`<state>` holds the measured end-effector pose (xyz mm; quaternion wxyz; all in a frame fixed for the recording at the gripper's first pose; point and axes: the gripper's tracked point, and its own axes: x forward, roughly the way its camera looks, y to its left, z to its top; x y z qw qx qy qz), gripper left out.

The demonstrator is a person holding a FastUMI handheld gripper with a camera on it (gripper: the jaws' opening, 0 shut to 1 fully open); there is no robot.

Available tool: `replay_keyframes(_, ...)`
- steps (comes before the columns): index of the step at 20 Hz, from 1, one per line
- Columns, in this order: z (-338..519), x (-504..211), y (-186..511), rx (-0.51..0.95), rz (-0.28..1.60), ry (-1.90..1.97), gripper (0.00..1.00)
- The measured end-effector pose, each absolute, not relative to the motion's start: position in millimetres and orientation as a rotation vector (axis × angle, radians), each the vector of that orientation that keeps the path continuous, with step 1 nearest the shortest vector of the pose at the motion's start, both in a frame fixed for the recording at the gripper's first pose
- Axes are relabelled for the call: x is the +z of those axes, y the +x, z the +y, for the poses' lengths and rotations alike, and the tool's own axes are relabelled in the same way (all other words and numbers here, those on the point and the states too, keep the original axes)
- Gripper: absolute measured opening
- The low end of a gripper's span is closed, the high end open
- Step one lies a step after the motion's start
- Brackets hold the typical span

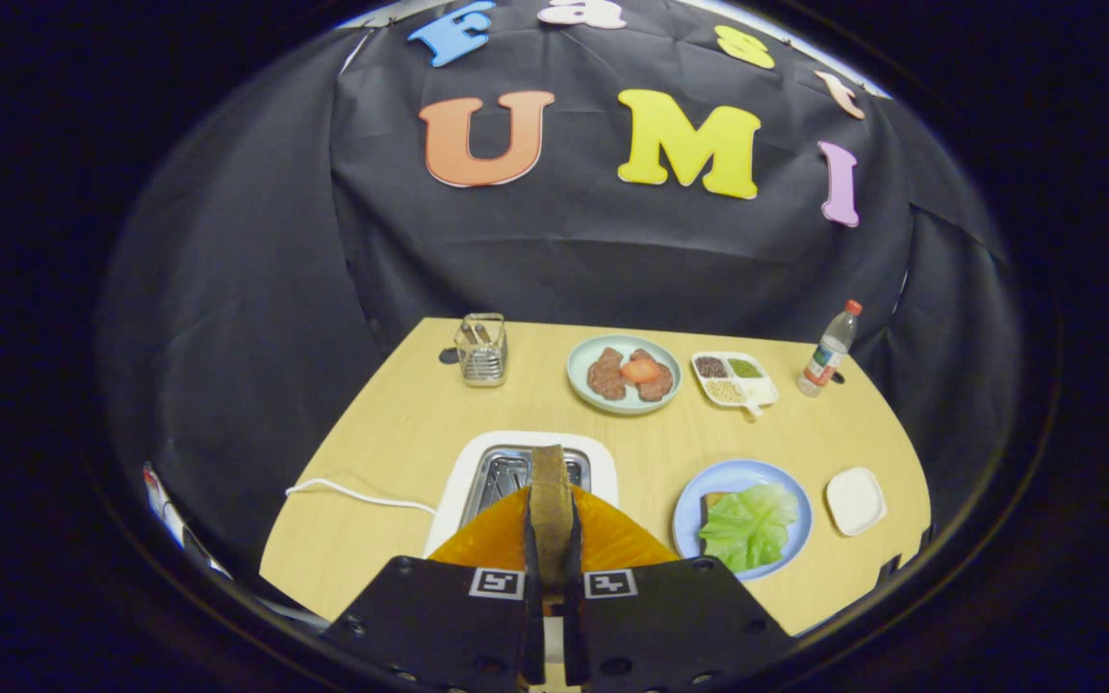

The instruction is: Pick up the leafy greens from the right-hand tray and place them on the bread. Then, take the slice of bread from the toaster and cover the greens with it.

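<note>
- The gripper [552, 539] has its fingers nearly closed, both pressing on a slice of bread [551, 500] that stands on edge between them, its brown crust facing the camera.
- The held slice sits above the toaster [477, 481], a white one with metal slots, just ahead of the fingers at twelve o'clock; whether the slice still touches the slot I cannot tell.
- A white cord [352, 494] runs from the toaster toward nine o'clock across the wooden table [391, 423].
- At two o'clock from the fingers lies a blue plate [709, 481] with a second bread slice [712, 501] on it, mostly covered by the leafy greens [749, 525].
- Just beside that plate, toward three o'clock, is a small white tray [855, 500].
- Beyond the toaster at twelve to one o'clock is a pale green plate [581, 371] holding brown meat pieces [606, 375] and a tomato slice [641, 369].
- Near it, further toward one o'clock, is a divided white dish [757, 395] of seeds and grains.
- A plastic bottle [829, 351] with a red cap stands upright at the table's far edge, beside the dish.
- At eleven o'clock stands a wire holder [484, 351].
</note>
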<state>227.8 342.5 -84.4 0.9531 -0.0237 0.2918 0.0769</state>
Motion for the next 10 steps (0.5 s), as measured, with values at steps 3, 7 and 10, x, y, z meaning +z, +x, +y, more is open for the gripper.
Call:
replay_keyframes(3, 342, -49, 221, 0.164, 0.547, -0.032, 0.08)
replay_keyframes(7, 327, -1, 214, 0.162, 0.484, -0.014, 0.08)
replay_keyframes(10, 308, 15, 212, 0.149, 0.462, 0.034, 0.08)
